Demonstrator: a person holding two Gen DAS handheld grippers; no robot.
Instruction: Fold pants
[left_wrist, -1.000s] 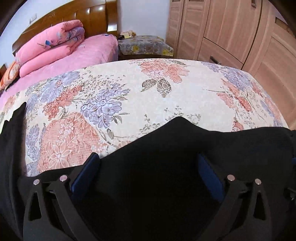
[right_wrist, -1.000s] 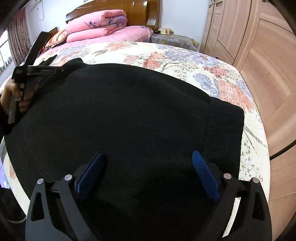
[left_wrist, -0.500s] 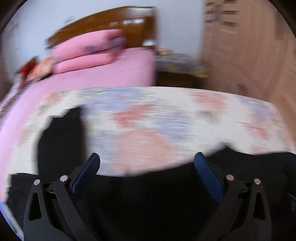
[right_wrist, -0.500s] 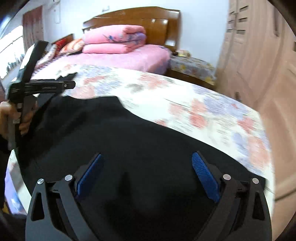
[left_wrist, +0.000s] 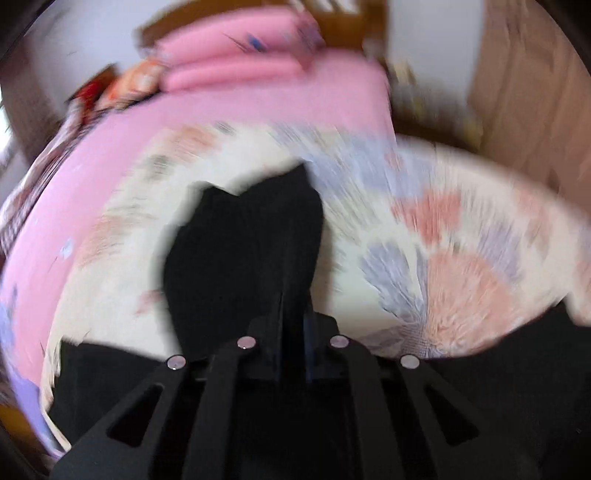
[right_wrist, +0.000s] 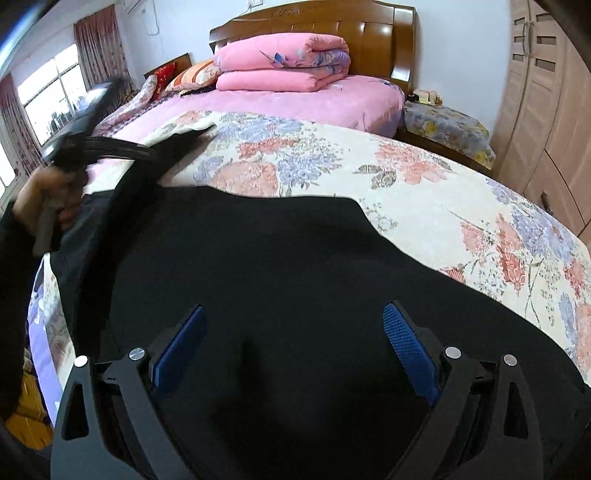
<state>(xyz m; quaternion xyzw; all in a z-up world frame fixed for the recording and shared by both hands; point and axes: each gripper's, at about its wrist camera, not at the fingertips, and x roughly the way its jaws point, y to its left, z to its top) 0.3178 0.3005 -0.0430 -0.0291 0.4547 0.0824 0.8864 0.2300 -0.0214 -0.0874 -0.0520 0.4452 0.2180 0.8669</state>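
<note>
The black pants (right_wrist: 280, 273) lie spread on the floral bedspread (right_wrist: 424, 184), on the side farthest from the wooden headboard (right_wrist: 314, 22), and the fold looks barely begun. The left gripper (left_wrist: 293, 295) has its fingers drawn together, pinched on a strip of the dark cloth that runs out ahead of it toward the headboard; the view there is badly smeared, so I can't say which part of the garment it holds. From the right wrist view, that cloth rises off the bedspread toward the left gripper, held in a hand (right_wrist: 44, 199). The right gripper (right_wrist: 291, 343) hovers low over the broad middle of the pants, blue pads wide apart, nothing between them. The fabric looks matte, soft, mostly flat, with one rounded edge facing the headboard. My read: nearly all the folding remains.
</note>
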